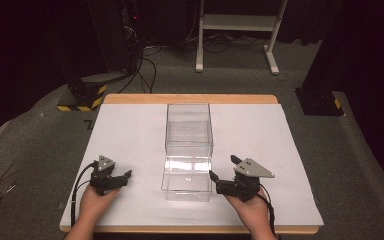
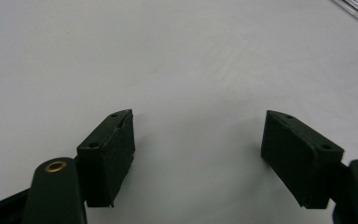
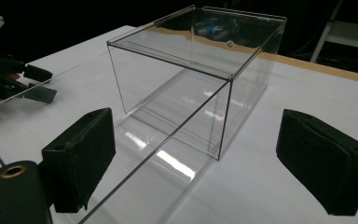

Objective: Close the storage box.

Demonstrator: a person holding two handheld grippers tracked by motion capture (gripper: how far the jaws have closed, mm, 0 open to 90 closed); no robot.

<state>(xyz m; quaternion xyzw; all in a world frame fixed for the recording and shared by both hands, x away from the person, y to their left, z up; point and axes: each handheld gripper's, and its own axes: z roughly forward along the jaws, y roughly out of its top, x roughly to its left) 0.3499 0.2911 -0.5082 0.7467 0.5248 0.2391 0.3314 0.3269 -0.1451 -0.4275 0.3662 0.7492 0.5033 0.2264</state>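
A clear plastic box (image 1: pixel 189 131) stands in the middle of the white table (image 1: pixel 130 130), long side running away from me. A clear drawer-like section (image 1: pixel 187 181) sticks out of it toward the person. My right gripper (image 1: pixel 223 167) is open just right of that section's near corner. In the right gripper view the box (image 3: pixel 200 70) lies ahead, and a clear wall edge (image 3: pixel 168 140) runs between the wide jaws of the right gripper (image 3: pixel 196 140) without touching the pads. My left gripper (image 1: pixel 122 178) rests left of the box, open over bare table (image 2: pixel 198 135).
The table has a wooden rim (image 1: pixel 190 98) at the back. Behind it on the floor are a yellow-and-black striped base (image 1: pixel 82 97) with cables, a white stand (image 1: pixel 237 30) and a dark base (image 1: pixel 320 102) at the right.
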